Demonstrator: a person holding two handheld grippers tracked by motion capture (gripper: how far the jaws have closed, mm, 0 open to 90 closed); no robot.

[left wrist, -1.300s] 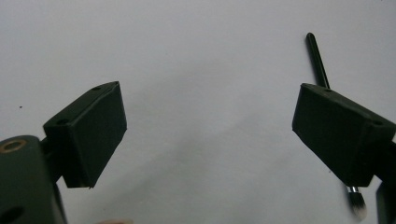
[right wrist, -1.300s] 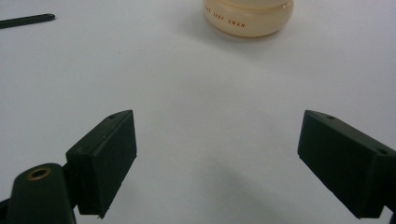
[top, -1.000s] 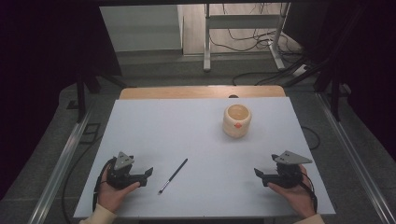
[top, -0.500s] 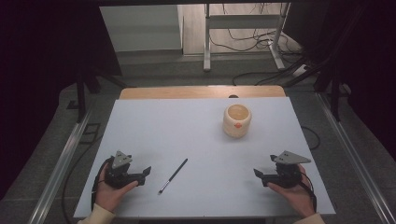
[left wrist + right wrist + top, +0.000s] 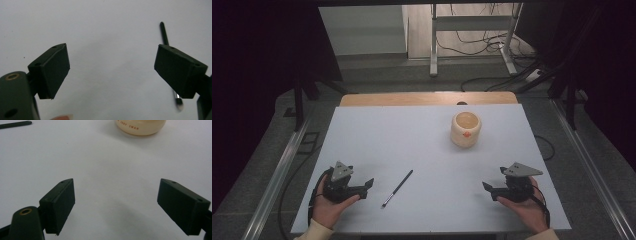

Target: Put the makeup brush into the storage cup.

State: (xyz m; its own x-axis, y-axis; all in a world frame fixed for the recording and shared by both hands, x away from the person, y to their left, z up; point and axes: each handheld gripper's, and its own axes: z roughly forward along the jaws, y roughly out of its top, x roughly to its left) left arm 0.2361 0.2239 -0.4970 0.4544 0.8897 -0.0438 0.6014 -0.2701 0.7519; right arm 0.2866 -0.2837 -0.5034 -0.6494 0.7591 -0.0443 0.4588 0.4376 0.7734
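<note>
Two things lie on my tabletop (image 5: 362,130): a black pen (image 5: 397,188) toward the near edge, left of middle, and a cream cup (image 5: 466,129) nearer the far right corner. Compared with a second ago almost nothing has shifted; my left gripper (image 5: 364,186) has edged slightly toward the pen, while the pen and cup sit where they were. I take that as the start of a reach, with no grasp made yet.

My left gripper's jaws stand wide apart and hold nothing; in the left gripper view the pen (image 5: 165,32) runs behind the right-hand jaw, its tip showing below it. My right gripper (image 5: 487,187) rests near the near right corner, jaws also spread wide and empty.

On the cup (image 5: 140,126) in the right gripper view I read red letters, "JUSY SWAN" as best I can make out; a small red mark shows on its side from above.
</note>
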